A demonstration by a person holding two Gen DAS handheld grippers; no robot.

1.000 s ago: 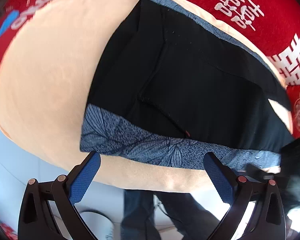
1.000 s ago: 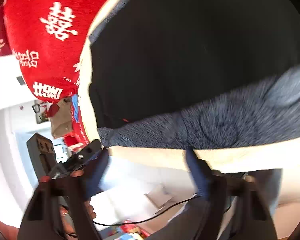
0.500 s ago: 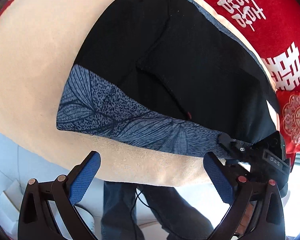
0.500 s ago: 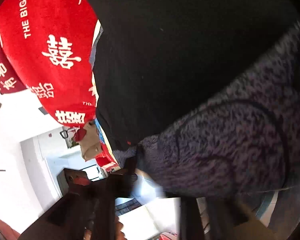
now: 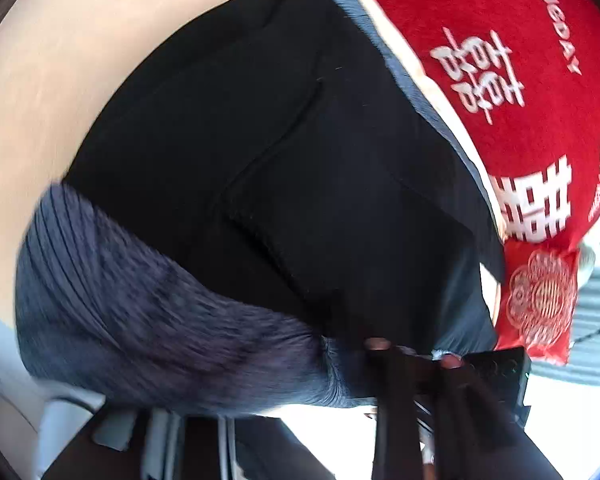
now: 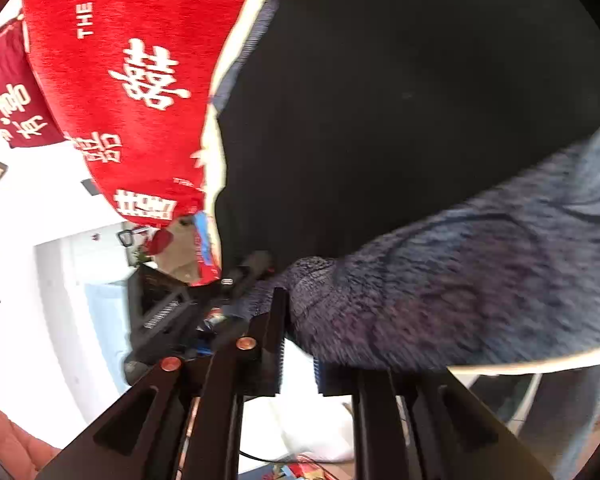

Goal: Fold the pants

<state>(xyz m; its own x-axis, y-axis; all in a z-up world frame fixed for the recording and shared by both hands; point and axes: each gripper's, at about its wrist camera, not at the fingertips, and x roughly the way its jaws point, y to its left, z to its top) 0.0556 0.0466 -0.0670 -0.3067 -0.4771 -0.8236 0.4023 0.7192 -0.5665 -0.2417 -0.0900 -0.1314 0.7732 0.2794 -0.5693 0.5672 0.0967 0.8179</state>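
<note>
Black pants [image 5: 300,168] with a blue-grey leaf-print waistband [image 5: 152,332] lie on a cream-covered surface [image 5: 60,80]. They also fill the right wrist view [image 6: 400,100], with the waistband [image 6: 480,280] along its lower right. My left gripper [image 5: 412,364] is shut on the waistband's right end, its dark fingers pressed together. My right gripper [image 6: 300,344] is shut on the waistband's edge, right beside the left gripper [image 6: 204,304]. The frames are motion-blurred.
A red cloth [image 5: 540,80] with white characters lies beyond the pants, also in the right wrist view [image 6: 132,80]. A red packet [image 5: 540,304] sits at its edge. The surface's near edge [image 6: 540,364] drops to the floor. A hand [image 6: 4,440] shows bottom left.
Both grippers have closed on the waistband near its right end. The left gripper moved right from the open position in front of the band. The band's end is bunched and lifted.
</note>
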